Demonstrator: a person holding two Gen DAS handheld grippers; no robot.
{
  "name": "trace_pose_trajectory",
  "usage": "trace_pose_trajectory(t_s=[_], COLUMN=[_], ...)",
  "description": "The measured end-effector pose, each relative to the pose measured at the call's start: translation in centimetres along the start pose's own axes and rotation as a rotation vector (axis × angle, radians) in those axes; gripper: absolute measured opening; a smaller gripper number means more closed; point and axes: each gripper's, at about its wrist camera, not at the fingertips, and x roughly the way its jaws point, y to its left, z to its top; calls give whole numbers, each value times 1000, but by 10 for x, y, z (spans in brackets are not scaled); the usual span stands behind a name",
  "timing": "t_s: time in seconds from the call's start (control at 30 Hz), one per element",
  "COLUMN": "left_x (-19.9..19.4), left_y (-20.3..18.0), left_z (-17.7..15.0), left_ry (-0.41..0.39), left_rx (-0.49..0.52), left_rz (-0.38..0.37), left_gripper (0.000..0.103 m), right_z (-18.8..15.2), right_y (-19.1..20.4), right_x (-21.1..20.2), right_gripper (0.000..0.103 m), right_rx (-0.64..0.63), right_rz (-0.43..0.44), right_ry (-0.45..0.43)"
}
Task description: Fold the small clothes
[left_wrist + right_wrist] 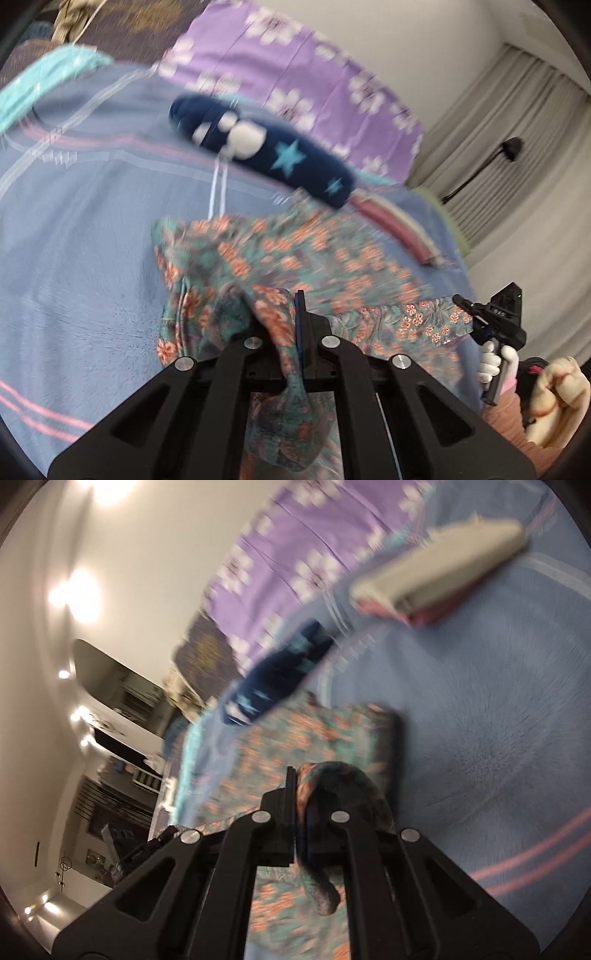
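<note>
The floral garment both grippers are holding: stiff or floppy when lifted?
Probably floppy: the floral garment bunches and drapes around the left gripper and hangs in a limp fold at the right gripper. Likely light, since it sags between two small pinches.

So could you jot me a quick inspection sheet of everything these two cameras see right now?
Surface: blue blanket with pink stripes.
Job's things: floral garment, partly lifted.
Clutter: folded navy star garment; grey-and-pink folded stack; purple flowered sheet.
Grippers: left hand-held gripper and right hand-held gripper each pinch the floral fabric.
Cables: nothing seen.
Surroundings: curtain, white wall, ceiling lights.
</note>
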Motion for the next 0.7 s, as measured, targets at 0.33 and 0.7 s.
trace_pose_trajectory(t_s=[0.33,0.7], left_x=[8,-16], left_y=[15,-10], left_z=[-16,-14], left_ry=[47,62], left_rx=[-26,8], left_rz=[11,-40], left_gripper=[17,5], right_z=[-14,-7], right_y=[-11,25], right_x=[1,-21], right_gripper=[23,5], right_rx=[-83,-188], right_rz=[-37,3], right_ry=[79,36])
